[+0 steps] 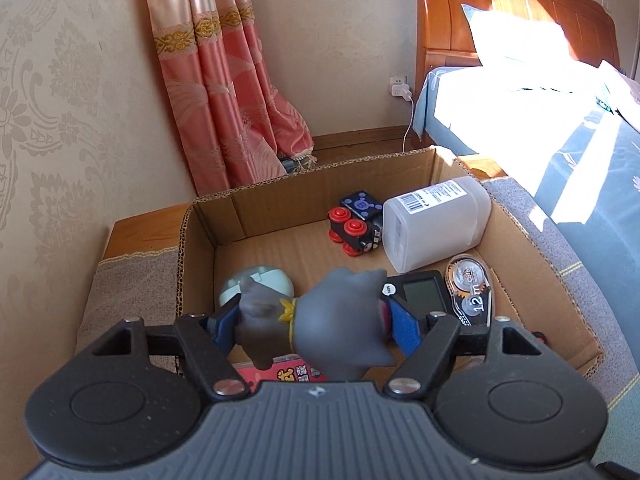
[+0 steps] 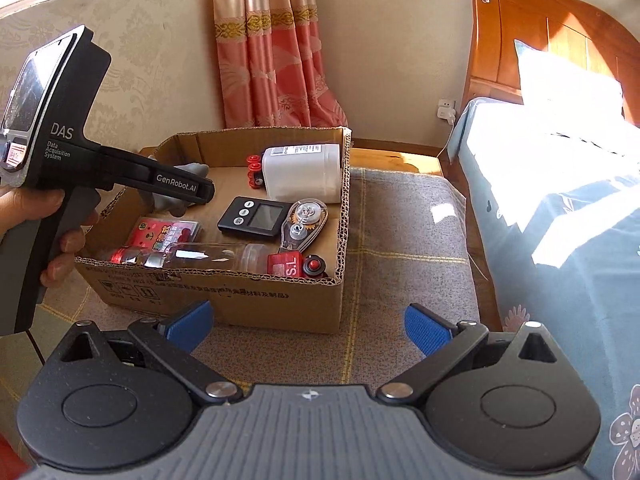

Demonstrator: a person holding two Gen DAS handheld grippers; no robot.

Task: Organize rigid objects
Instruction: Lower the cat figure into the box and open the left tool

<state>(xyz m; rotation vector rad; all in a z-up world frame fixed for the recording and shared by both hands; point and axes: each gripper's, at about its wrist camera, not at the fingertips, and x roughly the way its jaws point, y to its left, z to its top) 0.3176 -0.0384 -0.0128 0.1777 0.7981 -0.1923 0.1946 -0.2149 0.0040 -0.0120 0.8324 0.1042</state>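
Our left gripper (image 1: 312, 326) and right gripper (image 2: 310, 326) share black linkages, silver screws, blue ribbed pads (image 2: 424, 330) and grey ridged bodies marked "DAS".

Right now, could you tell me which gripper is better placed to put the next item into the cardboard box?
Left. The left gripper is shut on the grey toy figure and hangs over the cardboard box. The right gripper is open, holds nothing, and sits outside the box over the grey mat.

Left hand-held gripper (image 1: 316, 320) clamped closed; right hand-held gripper (image 2: 308, 326) spread wide.
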